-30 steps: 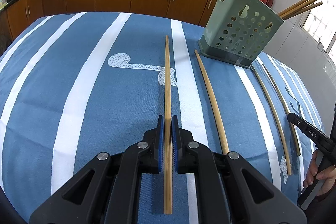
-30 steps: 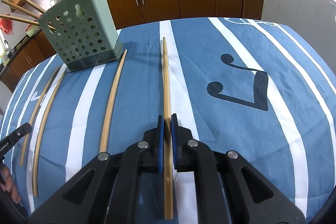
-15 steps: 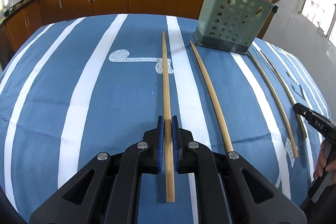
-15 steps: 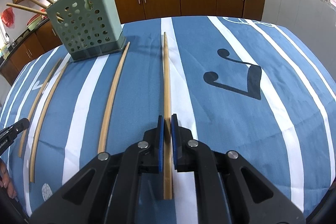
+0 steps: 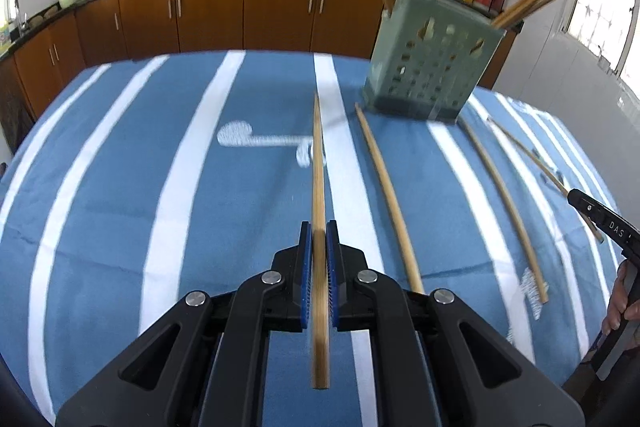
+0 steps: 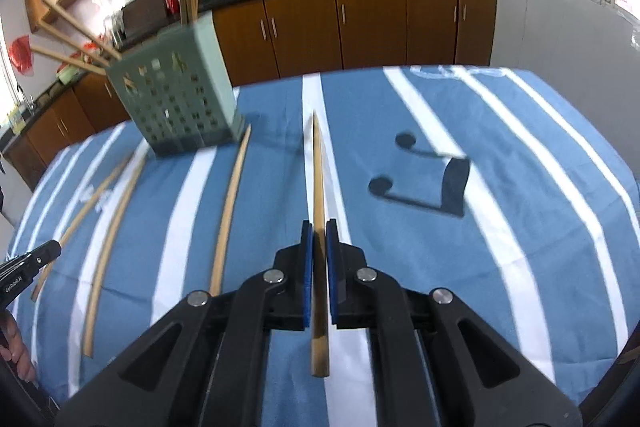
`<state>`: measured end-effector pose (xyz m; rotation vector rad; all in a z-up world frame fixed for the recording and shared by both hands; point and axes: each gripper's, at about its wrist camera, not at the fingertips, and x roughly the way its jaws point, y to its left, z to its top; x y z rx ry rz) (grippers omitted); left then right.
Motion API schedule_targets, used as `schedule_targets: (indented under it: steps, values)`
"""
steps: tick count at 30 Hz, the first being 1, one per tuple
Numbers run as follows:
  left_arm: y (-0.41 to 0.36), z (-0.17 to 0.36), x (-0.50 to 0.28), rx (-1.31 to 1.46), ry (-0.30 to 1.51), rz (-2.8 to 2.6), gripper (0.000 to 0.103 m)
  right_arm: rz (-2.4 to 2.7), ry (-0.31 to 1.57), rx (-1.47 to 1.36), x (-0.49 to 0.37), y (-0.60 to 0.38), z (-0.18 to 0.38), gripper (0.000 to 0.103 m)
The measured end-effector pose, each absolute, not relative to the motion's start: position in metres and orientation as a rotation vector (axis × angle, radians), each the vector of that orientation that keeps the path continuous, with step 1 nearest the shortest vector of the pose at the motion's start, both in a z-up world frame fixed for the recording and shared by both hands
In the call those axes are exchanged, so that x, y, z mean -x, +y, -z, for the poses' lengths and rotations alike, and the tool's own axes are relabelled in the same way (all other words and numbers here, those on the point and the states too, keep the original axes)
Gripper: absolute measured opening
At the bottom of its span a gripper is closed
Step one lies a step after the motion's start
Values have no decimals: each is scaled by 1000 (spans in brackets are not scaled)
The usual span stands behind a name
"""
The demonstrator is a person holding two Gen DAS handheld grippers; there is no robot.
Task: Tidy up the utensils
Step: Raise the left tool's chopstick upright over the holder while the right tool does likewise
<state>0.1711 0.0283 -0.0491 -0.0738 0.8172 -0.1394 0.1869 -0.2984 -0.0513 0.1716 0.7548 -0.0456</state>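
Observation:
My left gripper (image 5: 319, 229) is shut on a wooden chopstick (image 5: 318, 171) that points forward, lifted above the blue striped cloth. My right gripper (image 6: 319, 227) is shut on another wooden chopstick (image 6: 318, 171), also lifted and pointing forward. The green perforated utensil holder (image 5: 432, 67) stands ahead to the right in the left wrist view, and ahead to the left in the right wrist view (image 6: 180, 95); several chopsticks stick out of it. Loose chopsticks (image 5: 388, 199) lie on the cloth between the grippers, also in the right wrist view (image 6: 230, 207).
The table has a blue cloth with white stripes (image 5: 120, 187). More loose chopsticks (image 5: 504, 203) lie right of the holder. The other gripper's tip shows at each view's edge (image 5: 600, 215) (image 6: 28, 263). Brown kitchen cabinets (image 5: 208, 15) stand behind.
Both grippers have risen and tilted up with their chopsticks, which have left the cloth. The holder now looks further ahead and blurred by motion.

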Motion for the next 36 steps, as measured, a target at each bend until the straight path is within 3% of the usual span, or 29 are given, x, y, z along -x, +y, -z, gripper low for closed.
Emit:
schedule_targets:
  steps: [22, 36]
  values:
    - [27, -48, -164, 90, 545, 144, 7, 5, 444, -192, -169, -301, -44, 8]
    - [-8, -137, -171, 79, 359, 279, 7, -162, 229, -257, -174, -286, -150, 8]
